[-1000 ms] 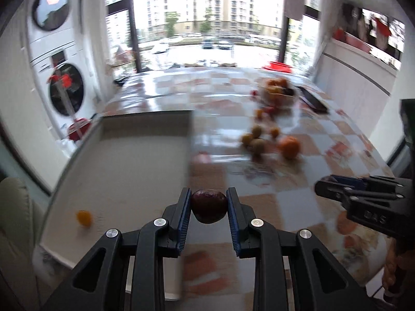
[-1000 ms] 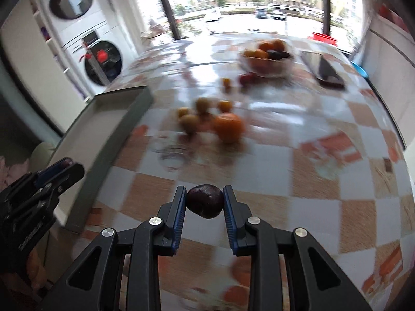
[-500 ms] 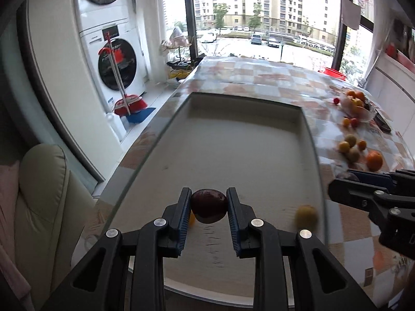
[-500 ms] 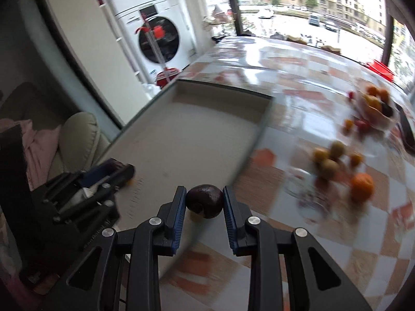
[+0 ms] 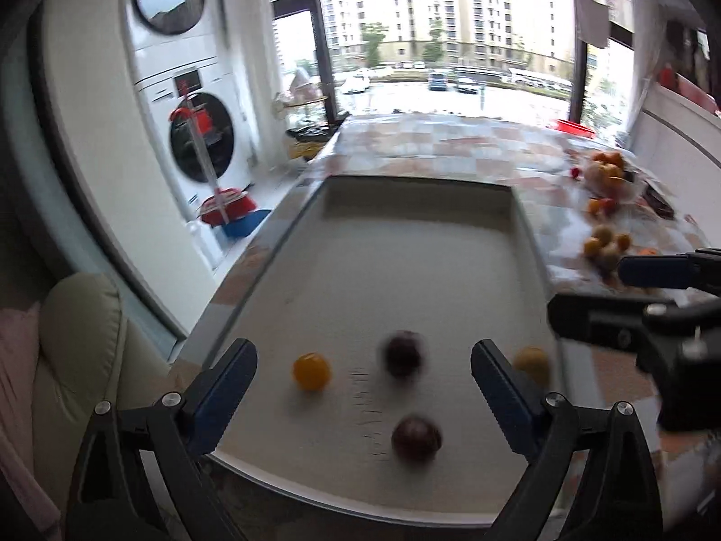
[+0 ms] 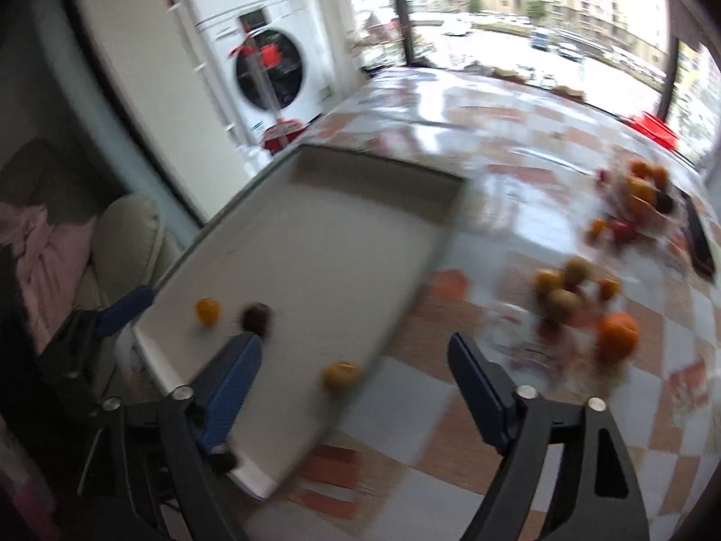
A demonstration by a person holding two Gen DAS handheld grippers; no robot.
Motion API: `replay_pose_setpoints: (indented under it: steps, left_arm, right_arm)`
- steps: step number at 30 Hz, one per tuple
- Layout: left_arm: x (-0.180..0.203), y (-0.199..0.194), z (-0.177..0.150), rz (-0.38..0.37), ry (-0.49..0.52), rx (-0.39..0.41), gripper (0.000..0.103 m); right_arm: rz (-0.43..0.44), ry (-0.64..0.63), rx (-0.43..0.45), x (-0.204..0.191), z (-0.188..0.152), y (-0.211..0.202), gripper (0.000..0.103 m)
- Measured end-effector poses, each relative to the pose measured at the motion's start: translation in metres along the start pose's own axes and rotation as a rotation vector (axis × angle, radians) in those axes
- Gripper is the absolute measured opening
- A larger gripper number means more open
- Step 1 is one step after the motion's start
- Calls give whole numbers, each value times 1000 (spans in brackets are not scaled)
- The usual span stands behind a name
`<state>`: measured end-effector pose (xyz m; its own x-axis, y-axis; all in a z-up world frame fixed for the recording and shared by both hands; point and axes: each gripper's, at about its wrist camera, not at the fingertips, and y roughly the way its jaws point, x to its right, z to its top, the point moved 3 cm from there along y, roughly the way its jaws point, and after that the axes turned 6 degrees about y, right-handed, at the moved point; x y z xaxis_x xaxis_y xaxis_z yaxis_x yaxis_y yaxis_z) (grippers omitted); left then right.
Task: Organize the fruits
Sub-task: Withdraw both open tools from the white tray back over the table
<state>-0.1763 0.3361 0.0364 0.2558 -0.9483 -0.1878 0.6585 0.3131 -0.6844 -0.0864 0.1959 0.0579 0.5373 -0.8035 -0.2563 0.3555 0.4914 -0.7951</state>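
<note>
A large white tray (image 5: 405, 261) lies at the table's left end. In it are two dark purple fruits (image 5: 415, 438) (image 5: 401, 354), a small orange fruit (image 5: 311, 370) and a yellowish fruit (image 5: 531, 360). My left gripper (image 5: 362, 399) is open and empty above the tray's near end. My right gripper (image 6: 353, 387) is open and empty over the tray's right rim; it also shows in the left wrist view (image 5: 640, 297). The right wrist view shows the tray (image 6: 324, 252), the orange fruit (image 6: 207, 310), one dark fruit (image 6: 256, 315) and the yellowish fruit (image 6: 341, 374).
Loose fruits (image 6: 577, 293) and a large orange (image 6: 618, 336) lie on the checkered table (image 6: 495, 158) right of the tray. A clear bowl of fruit (image 6: 644, 189) stands farther back. A beige chair (image 5: 76, 360) and stacked washing machines (image 5: 198, 126) are at the left.
Both grippers have opened and let go of their dark fruits, which now lie in the tray. The right gripper has swung further left over the tray's rim.
</note>
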Motion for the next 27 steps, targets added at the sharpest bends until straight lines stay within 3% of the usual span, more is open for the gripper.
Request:
replay_pose_setpoints:
  steps: [2, 5, 10, 15, 18, 22, 24, 27]
  left_arm:
    - [12, -9, 5, -12, 25, 23, 97]
    - [34, -20, 15, -73, 49, 42, 97]
    - [102, -46, 31, -247, 131, 78, 97]
    - [182, -28, 16, -293, 277, 2, 97]
    - [207, -7, 6, -265, 311, -24, 97]
    - [213, 13, 4, -243, 309, -46, 97]
    - [204, 16, -3, -263, 272, -49, 98]
    - [195, 20, -7, -313, 196, -82, 99]
  right_arm:
    - [-36, 79, 31, 31, -6, -12, 103]
    - [-89, 205, 66, 82, -19, -30, 103]
    - [-245, 373, 78, 171, -51, -50, 103]
    - [-362, 517, 44, 237, -83, -55, 103]
    - [-402, 533, 62, 251, -94, -58, 103]
    - [-445, 479, 90, 254, -96, -54, 103]
    - [-508, 414, 89, 246, -98, -49, 103]
    - [-511, 407, 105, 244, -101, -50, 103]
